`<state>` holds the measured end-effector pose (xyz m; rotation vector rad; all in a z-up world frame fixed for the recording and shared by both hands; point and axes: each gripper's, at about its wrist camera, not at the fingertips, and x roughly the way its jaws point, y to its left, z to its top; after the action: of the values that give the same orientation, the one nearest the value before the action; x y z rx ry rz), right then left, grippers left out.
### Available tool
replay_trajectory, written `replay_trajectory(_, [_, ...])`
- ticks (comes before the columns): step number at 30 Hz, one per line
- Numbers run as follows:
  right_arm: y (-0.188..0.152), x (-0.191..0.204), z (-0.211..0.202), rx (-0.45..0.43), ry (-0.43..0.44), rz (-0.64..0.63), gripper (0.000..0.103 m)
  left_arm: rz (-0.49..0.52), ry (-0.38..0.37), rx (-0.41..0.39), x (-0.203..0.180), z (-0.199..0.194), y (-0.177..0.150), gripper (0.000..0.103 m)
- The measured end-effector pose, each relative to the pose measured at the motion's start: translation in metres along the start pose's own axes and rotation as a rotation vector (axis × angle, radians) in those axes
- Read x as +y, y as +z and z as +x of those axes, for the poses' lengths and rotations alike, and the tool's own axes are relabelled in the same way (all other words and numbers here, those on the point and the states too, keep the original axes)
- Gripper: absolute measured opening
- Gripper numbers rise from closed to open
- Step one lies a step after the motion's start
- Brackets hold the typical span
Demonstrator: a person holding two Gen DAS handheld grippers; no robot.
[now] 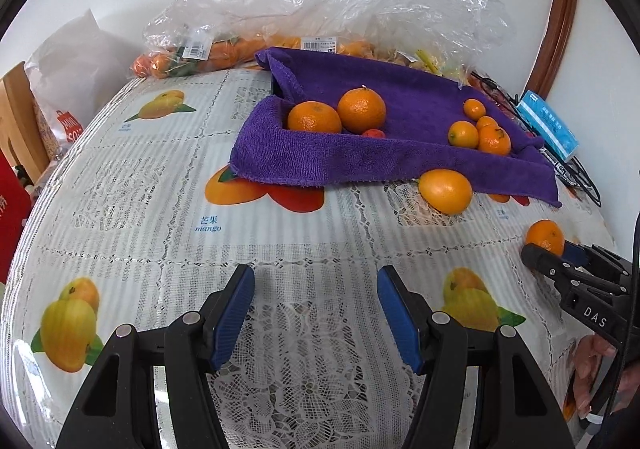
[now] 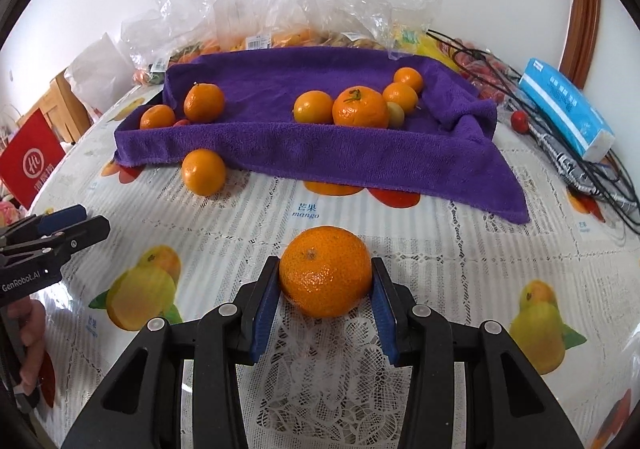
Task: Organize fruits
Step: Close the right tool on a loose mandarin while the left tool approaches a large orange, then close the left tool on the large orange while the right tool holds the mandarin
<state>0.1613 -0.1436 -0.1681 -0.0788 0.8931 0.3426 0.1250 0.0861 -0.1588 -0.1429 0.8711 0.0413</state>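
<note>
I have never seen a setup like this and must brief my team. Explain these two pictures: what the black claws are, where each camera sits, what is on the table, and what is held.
There is no robot here. A person holds a black two-finger gripper with blue pads in each hand, and a fisheye camera on each looks forward along its fingers.

The left-wrist picture shows the left gripper, open over bare tablecloth with nothing between its pads. The right-wrist picture shows the right gripper, its pads against both sides of a round orange mandarin.

On the mango-printed lace tablecloth lies a purple towel draped like a tray, holding several oranges and smaller kumquat-like fruits. One loose orange fruit sits on the tablecloth against the towel's front edge. Behind are clear plastic bags of fruit; to the right, a blue tissue pack and black cables.
</note>
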Motion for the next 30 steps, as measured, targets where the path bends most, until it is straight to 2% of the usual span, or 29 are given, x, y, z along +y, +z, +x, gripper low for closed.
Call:
replay_trajectory(8, [-0.0007, -0.0023, -0.0002, -0.002, 0.019, 0.017, 0.044, 0.020, 0.027, 0.007, -0.0053, 0.0019, -0.0002, 0.061])
replay_trajectory(13, [-0.0006, -0.0032, 0.0001, -0.001, 0.021, 0.018, 0.044, 0.011, 0.015, 0.004, -0.0034, 0.0010, -0.0007, 0.061])
replay_trajectory(26, [-0.0010, -0.0035, -0.0016, -0.007, 0.029, 0.025, 0.043, 0.027, 0.037, 0.008, -0.0086, 0.0019, -0.0015, 0.061])
replay_trajectory(30, [-0.0016, -0.0073, -0.0071, -0.022, 0.026, 0.026, 0.043, -0.009, -0.007, 0.015, -0.0088, 0.0004, 0.0010, 0.061])
